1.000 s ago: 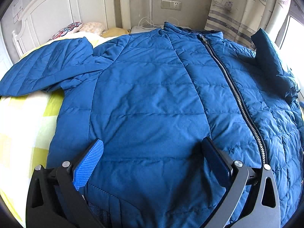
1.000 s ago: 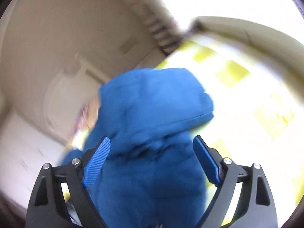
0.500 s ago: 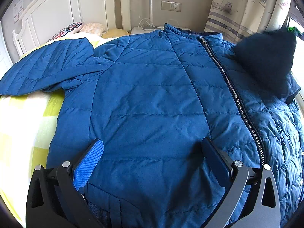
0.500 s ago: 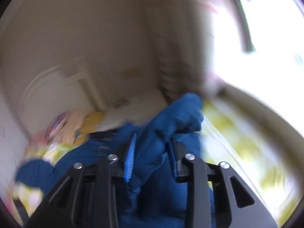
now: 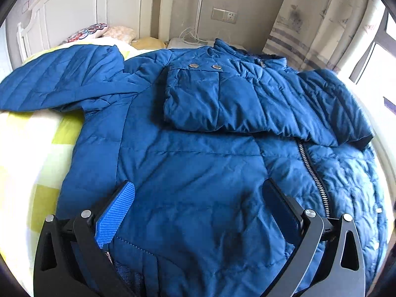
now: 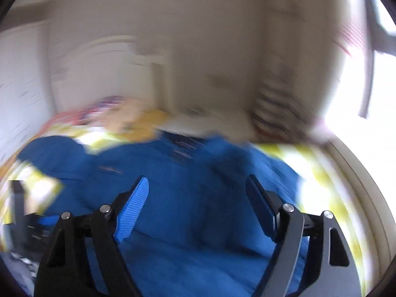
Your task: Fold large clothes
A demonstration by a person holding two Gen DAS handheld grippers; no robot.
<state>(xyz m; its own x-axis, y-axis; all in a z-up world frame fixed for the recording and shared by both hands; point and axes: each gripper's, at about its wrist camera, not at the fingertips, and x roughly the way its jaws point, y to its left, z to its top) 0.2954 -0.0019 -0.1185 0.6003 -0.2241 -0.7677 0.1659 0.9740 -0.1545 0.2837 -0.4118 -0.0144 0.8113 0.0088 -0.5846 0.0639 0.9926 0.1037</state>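
Note:
A large blue quilted jacket [image 5: 193,163] lies front up on the bed, its zipper [image 5: 314,173] running down the right side. Its right sleeve [image 5: 222,99] is folded across the chest, cuff with two snaps at the middle. The left sleeve [image 5: 57,81] is spread out to the left. My left gripper [image 5: 198,203] is open and empty above the jacket's lower part. My right gripper [image 6: 198,193] is open and empty over the jacket [image 6: 188,198], in a motion-blurred view.
The bed has a yellow and white checked cover [image 5: 29,148] and a white headboard [image 5: 74,7]. Pillows [image 5: 99,31] lie at the head. A curtain [image 5: 321,19] and a window stand at the right, with a wall socket [image 5: 224,14] behind.
The right gripper carried the right sleeve over the chest, let it go and opened. The sleeve now lies folded across the jacket. The left gripper has hardly moved.

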